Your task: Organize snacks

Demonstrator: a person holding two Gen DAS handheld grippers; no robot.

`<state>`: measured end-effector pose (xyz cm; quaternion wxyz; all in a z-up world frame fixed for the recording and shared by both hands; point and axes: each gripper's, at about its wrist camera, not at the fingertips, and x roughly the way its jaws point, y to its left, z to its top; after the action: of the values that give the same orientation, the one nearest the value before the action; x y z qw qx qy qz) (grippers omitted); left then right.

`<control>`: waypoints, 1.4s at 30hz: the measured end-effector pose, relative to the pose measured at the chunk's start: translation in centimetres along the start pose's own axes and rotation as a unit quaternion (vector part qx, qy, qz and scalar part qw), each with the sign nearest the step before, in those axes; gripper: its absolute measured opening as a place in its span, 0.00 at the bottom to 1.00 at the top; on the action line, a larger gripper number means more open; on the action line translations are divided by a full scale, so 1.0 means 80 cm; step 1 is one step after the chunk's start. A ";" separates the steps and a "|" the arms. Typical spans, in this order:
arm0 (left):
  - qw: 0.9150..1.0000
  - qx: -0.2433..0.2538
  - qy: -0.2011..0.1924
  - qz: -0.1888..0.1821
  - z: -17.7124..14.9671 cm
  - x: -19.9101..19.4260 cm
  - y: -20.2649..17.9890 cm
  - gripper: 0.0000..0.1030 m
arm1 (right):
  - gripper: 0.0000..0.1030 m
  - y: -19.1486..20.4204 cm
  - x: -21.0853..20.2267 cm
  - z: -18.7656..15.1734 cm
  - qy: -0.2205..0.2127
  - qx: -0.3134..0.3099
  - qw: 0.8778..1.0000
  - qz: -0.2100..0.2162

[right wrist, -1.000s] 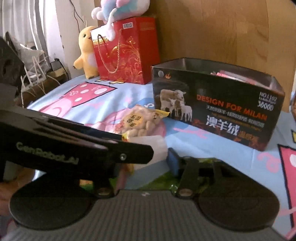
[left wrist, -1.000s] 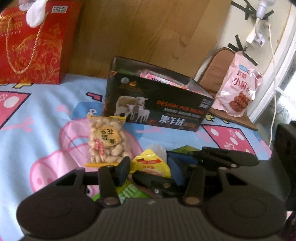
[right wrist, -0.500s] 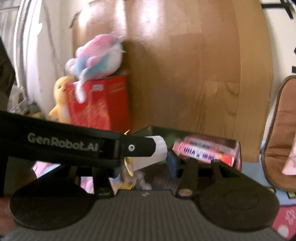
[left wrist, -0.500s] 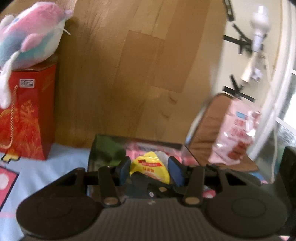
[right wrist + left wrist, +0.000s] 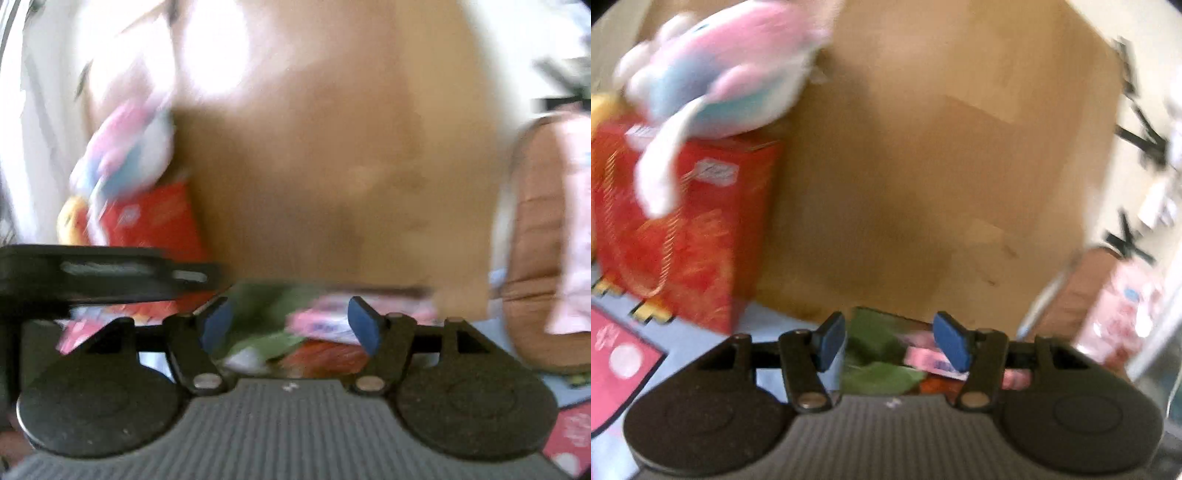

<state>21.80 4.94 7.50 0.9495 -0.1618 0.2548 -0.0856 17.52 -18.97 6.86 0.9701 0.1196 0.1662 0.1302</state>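
Evidently both of my tools were spread and held nothing: the left tool (image 5: 890, 341) and the right tool (image 5: 291, 325) each had blue pads apart over the open box (image 5: 886, 314). Snack packets lay inside it, a green packet (image 5: 879, 373) and a pink packet (image 5: 325, 321), blurred. I judged such packets light, soft and crinkly, slippery on the film, their contents possibly crushable; a pinch at a sealed edge seemed the best hold. Behind stood a red gift bag (image 5: 687, 236).
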 end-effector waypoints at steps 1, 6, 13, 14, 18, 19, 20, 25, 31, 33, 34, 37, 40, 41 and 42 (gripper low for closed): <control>1.000 -0.011 0.018 0.011 0.000 0.009 0.009 0.53 | 0.71 -0.018 -0.008 0.000 -0.002 0.032 0.999 -0.010; 0.991 -0.062 0.115 0.009 -0.028 0.058 0.036 0.47 | 0.71 -0.089 -0.006 -0.023 0.053 0.178 0.983 -0.015; 0.991 -0.056 0.124 0.002 -0.046 0.044 0.021 0.49 | 0.73 -0.080 0.007 -0.030 0.096 0.194 0.976 0.019; 0.991 -0.056 0.124 0.001 -0.047 0.042 0.024 0.50 | 0.74 -0.078 0.004 -0.031 0.096 0.191 0.977 0.018; 0.991 -0.071 0.116 -0.020 -0.042 0.021 0.041 0.66 | 0.73 -0.083 -0.023 -0.039 0.082 0.201 0.976 0.024; 0.992 -0.072 0.098 -0.013 -0.041 0.006 0.048 0.69 | 0.73 -0.084 -0.032 -0.038 0.064 0.202 0.977 0.012; 0.994 -0.067 0.081 -0.003 -0.042 -0.010 0.054 0.69 | 0.74 -0.083 -0.043 -0.034 0.042 0.195 0.980 -0.004; 0.990 -0.095 0.102 0.026 -0.070 -0.057 0.102 0.65 | 0.65 -0.060 -0.091 -0.039 0.020 0.181 0.983 0.033; 0.982 -0.129 0.139 -0.003 -0.097 -0.065 0.123 0.64 | 0.49 0.038 -0.029 -0.083 0.188 0.091 0.969 0.135; 0.983 -0.120 0.137 -0.011 -0.095 -0.069 0.121 0.62 | 0.49 0.065 -0.010 -0.092 0.214 0.050 0.966 0.140; 0.983 -0.117 0.138 -0.018 -0.094 -0.069 0.121 0.57 | 0.49 0.077 0.000 -0.096 0.227 0.032 0.963 0.140; 0.980 -0.112 0.162 -0.031 -0.098 -0.058 0.120 0.39 | 0.49 0.102 0.018 -0.096 0.233 0.003 0.962 0.143; 0.983 -0.111 0.144 0.002 -0.095 -0.069 0.131 0.36 | 0.50 0.134 0.031 -0.099 0.255 0.001 0.951 0.173; 0.985 -0.108 0.133 0.019 -0.096 -0.076 0.136 0.37 | 0.50 0.147 0.030 -0.099 0.257 -0.006 0.947 0.190; 0.985 -0.117 0.124 0.027 -0.093 -0.083 0.147 0.37 | 0.50 0.160 0.027 -0.101 0.263 -0.011 0.937 0.229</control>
<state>13.25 15.63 0.35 0.8870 -0.2527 0.3832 -0.0495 13.88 -4.82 2.40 0.8369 0.1048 0.3822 0.3775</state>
